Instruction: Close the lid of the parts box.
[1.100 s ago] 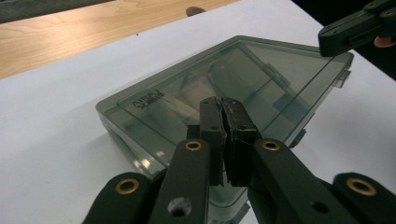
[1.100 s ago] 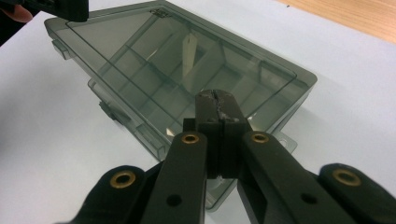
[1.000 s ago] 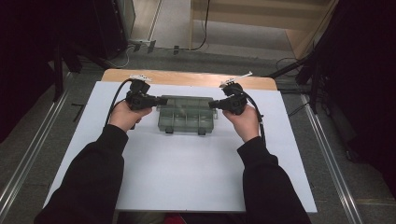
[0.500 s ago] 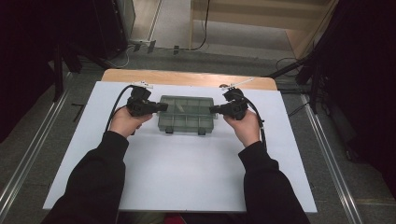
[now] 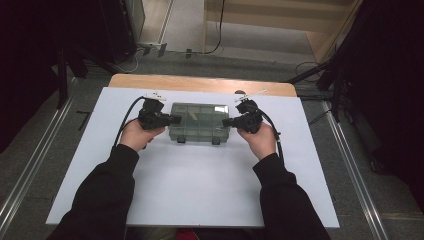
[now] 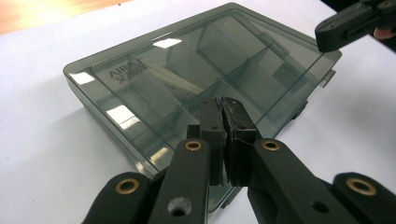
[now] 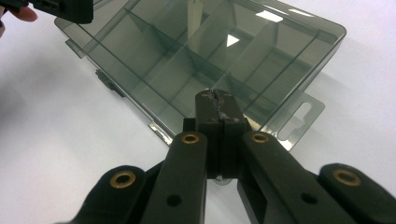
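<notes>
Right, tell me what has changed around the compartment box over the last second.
Little has changed. The left gripper and right gripper sit at opposite ends of the smoky compartment box, jaws shut, about as before; the hands shifted only slightly. The box stays closed, in the same spot on the white table.

A white sheet (image 5: 200, 190) covers nearly all of a wooden table (image 5: 200, 83), whose bare edge shows along the far side. Metal rails (image 5: 30, 165) run along the grey floor left and right, and cables (image 5: 220, 35) lie farther off.

Glossy, smoky see-through plastic organizer box (image 6: 187, 88); matt white bench (image 5: 200, 185) sheet; matt black plastic jaws, brass-coloured rivets.
</notes>
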Available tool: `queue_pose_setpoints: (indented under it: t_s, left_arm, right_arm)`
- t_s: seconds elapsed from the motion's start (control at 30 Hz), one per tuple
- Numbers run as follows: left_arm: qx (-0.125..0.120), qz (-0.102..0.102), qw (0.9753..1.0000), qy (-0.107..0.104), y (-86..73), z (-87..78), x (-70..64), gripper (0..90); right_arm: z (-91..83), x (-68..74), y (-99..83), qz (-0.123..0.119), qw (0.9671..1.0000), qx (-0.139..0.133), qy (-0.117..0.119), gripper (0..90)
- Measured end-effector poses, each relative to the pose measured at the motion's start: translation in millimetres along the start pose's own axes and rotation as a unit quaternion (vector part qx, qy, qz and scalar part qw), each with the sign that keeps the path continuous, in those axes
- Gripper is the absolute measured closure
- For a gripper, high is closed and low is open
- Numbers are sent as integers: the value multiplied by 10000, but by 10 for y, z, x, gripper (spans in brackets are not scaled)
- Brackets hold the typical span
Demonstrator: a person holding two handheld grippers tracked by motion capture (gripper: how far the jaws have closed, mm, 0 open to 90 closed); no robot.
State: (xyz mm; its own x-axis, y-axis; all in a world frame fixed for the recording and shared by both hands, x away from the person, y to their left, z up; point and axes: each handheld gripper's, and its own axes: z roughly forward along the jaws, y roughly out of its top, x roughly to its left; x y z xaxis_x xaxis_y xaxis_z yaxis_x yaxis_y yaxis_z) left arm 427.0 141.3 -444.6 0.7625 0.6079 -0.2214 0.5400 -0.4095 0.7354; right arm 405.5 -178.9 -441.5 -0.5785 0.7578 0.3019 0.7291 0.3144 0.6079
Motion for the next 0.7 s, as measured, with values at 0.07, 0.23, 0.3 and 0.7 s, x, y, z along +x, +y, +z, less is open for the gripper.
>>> queue_pose_setpoints:
  t_s: [0.07, 0.23, 0.3, 0.7]
  left_arm:
    - [7, -68, 10000, 5, -26, 17, 10, 872]
    - [27, -140, 9999, -14, -73, 42, 37, 872]
    - [11, -203, 9998, -53, -90, 46, 48, 872]
    - [85, -165, 9997, -150, -168, 83, 62, 874]
  right_arm:
    - [17, 1, -12, 23, 10000, 5, 21, 900]
    - [55, 10, -34, -13, 10000, 63, 15, 900]
    - [64, 12, -41, 4, 10000, 83, 17, 900]
    - [181, 16, -85, -12, 9998, 175, 29, 900]
